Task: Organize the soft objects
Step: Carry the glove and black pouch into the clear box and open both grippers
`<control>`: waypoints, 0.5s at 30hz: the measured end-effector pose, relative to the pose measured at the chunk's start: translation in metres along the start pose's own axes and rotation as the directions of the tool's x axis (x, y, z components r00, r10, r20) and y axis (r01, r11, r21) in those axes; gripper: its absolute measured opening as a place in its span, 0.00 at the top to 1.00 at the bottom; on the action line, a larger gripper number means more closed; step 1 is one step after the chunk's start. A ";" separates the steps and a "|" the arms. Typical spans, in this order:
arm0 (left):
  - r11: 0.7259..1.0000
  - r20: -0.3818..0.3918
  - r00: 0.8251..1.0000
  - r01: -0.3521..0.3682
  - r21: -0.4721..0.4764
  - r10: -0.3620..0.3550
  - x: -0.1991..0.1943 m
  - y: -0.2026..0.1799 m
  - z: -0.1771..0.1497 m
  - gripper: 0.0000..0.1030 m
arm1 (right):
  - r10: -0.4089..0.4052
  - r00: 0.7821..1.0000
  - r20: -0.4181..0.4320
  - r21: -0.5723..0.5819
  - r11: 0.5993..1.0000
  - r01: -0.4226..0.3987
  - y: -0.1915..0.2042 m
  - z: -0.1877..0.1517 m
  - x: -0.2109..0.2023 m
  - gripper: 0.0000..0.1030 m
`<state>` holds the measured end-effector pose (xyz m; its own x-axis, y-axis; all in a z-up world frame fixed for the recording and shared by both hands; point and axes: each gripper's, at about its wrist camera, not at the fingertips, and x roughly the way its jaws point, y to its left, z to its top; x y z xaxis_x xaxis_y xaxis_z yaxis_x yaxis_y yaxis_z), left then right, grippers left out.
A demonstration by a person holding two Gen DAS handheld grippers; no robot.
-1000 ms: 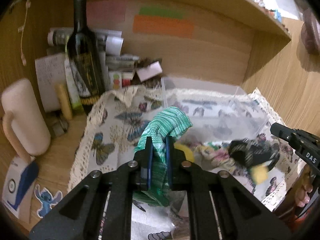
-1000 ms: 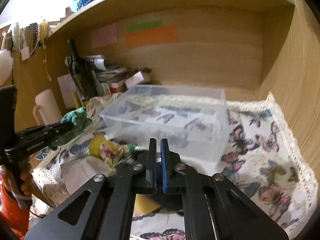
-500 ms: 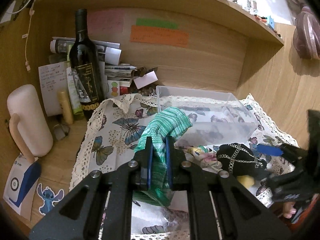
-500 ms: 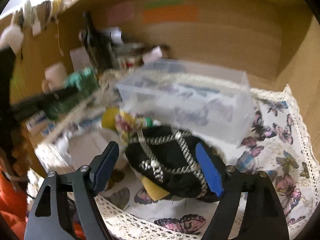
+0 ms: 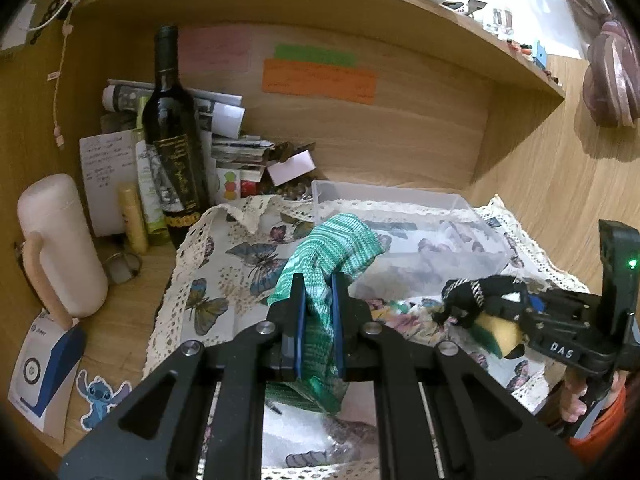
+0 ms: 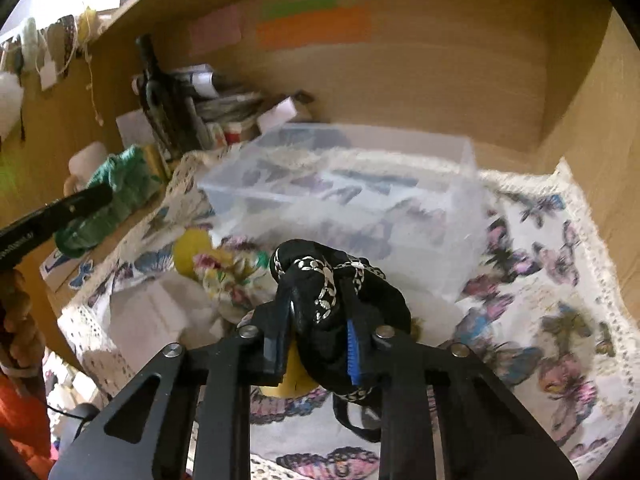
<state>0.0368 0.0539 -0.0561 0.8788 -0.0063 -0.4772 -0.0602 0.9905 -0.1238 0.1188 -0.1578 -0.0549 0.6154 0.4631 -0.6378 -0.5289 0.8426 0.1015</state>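
My left gripper [image 5: 318, 320] is shut on a green knitted cloth [image 5: 336, 248] and holds it above the butterfly tablecloth [image 5: 224, 264], in front of a clear plastic box [image 5: 400, 216]. My right gripper [image 6: 316, 320] is shut on a black cloth with a silver chain pattern [image 6: 320, 280]; a yellow sponge [image 5: 496, 334] hangs at its underside. It holds this in front of the box [image 6: 360, 200]. The green cloth also shows at the left in the right wrist view [image 6: 116, 192]. A floral cloth [image 6: 228, 272] and a yellow item [image 6: 192, 248] lie on the tablecloth.
A dark wine bottle [image 5: 172, 136], papers and small boxes [image 5: 240, 152] crowd the back left corner. A white flask [image 5: 60, 240] stands at the left. Wooden walls and a shelf [image 5: 320, 0] enclose the nook. A white paper [image 6: 152, 312] lies at the front.
My right gripper opened around the black cloth, then closed on it and lifted it with the sponge. My left gripper kept its hold on the green cloth and drew back a little.
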 end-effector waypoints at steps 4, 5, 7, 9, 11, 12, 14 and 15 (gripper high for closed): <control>1.000 0.017 1.000 0.011 0.014 -0.011 0.002 -0.005 0.012 0.90 | -0.013 0.997 0.070 0.000 1.000 0.013 -0.004 0.012 -0.020 0.81; 1.000 0.021 1.000 0.017 0.017 -0.018 0.003 -0.007 0.016 0.89 | -0.020 0.996 0.087 0.003 1.000 0.020 -0.005 0.015 -0.025 0.81; 0.999 0.026 0.999 0.027 0.024 -0.028 0.006 -0.010 0.022 0.89 | -0.027 0.993 0.112 0.002 1.000 0.027 -0.008 0.019 -0.031 0.81; 0.999 0.034 0.999 0.025 0.032 -0.027 0.009 -0.014 0.027 0.89 | -0.032 0.992 0.120 -0.004 0.999 0.033 -0.010 0.021 -0.032 0.81; 0.999 0.035 0.999 0.029 0.035 -0.030 0.012 -0.018 0.030 0.89 | -0.022 0.996 0.089 -0.010 1.000 0.023 -0.010 0.017 -0.024 0.81; 0.999 0.033 0.999 0.034 0.034 -0.036 0.014 -0.019 0.030 0.89 | -0.012 0.998 0.064 -0.014 1.000 0.013 -0.008 0.014 -0.016 0.81; 0.998 0.024 0.999 0.047 0.031 -0.047 0.017 -0.021 0.029 0.89 | -0.002 1.000 0.001 -0.032 0.999 0.002 -0.003 0.002 0.001 0.81; 0.998 0.018 0.999 0.051 0.031 -0.052 0.020 -0.022 0.029 0.89 | 0.004 1.000 -0.023 -0.038 0.999 -0.005 -0.001 -0.002 0.006 0.81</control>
<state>0.0688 0.0357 -0.0377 0.8890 -0.0549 -0.4546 -0.0005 0.9927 -0.1208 0.1218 -0.1563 -0.0608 0.5996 0.4600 -0.6549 -0.5535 0.8294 0.0758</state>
